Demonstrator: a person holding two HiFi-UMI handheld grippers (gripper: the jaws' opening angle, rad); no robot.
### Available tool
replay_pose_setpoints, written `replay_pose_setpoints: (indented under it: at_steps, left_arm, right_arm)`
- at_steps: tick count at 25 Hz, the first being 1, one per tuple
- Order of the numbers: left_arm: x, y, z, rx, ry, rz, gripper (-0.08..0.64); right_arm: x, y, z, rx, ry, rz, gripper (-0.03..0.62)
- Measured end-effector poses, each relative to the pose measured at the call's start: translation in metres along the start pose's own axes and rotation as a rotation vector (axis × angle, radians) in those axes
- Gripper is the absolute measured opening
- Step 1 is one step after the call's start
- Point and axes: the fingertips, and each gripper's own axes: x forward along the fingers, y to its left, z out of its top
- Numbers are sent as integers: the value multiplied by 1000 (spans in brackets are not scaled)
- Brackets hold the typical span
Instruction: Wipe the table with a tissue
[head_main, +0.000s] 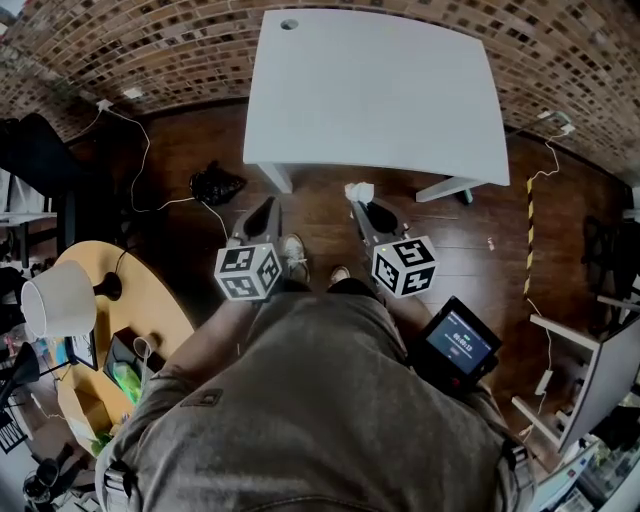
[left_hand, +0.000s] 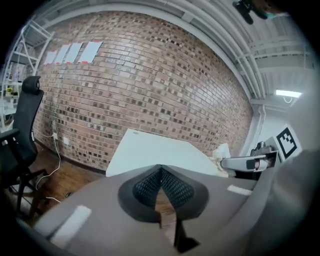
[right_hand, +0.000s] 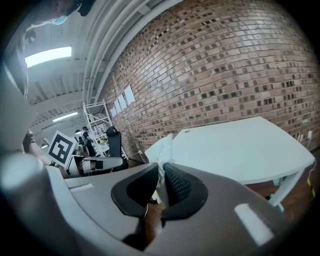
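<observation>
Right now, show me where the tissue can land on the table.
The white table top is bare throughout; only a small hole marks its far left corner. The right tool holds the tissue just short of the near edge. Crowded: the round side table, with a lamp.

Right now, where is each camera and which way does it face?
Head view: on the person's head, looking steeply down at the table; torso, left claw, right claw show.
Left gripper view: on the left claw, shut empty, facing table and brick wall.
Right gripper view: on the right claw, shut on the tissue, facing table.
All share the table.
</observation>
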Motion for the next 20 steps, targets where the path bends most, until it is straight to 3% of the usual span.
replay_pose_setpoints:
  at_steps: [10,20]
  left_arm:
    - [-52,-35,-29,23,-3,31,2]
    - [-61,-51,-32,47,0,-50,2]
  right_arm:
    - [-56,13,-30,12,-19,34,43]
    - [-75,30,-33,9,-51,-6,43]
